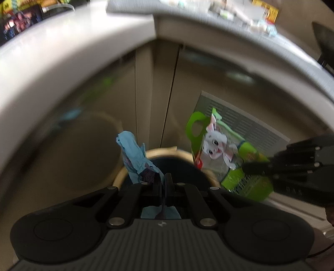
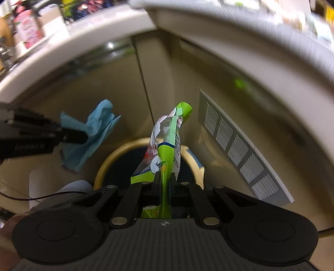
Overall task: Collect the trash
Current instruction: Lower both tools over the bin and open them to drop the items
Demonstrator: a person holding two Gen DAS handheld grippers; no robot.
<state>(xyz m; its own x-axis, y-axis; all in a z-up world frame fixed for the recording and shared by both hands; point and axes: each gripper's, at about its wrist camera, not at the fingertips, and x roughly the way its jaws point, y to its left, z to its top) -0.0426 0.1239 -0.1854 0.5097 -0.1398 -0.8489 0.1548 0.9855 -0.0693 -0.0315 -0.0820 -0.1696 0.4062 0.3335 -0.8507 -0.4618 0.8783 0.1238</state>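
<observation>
Setting: a home kitchen, corner section. A pale countertop (image 1: 68,52) wraps overhead in an L-shape; all else is placed relative to it. Below it, beige cabinet doors (image 2: 123,87) meet at the inner corner, and a white louvred vent panel (image 2: 240,146) sits low to the right. On top of it, blurred clutter: colourful packets (image 2: 27,29) at left, a yellow box (image 1: 269,10) at right. Under it, on the floor, a round bin (image 2: 117,154) with a tan rim.
</observation>
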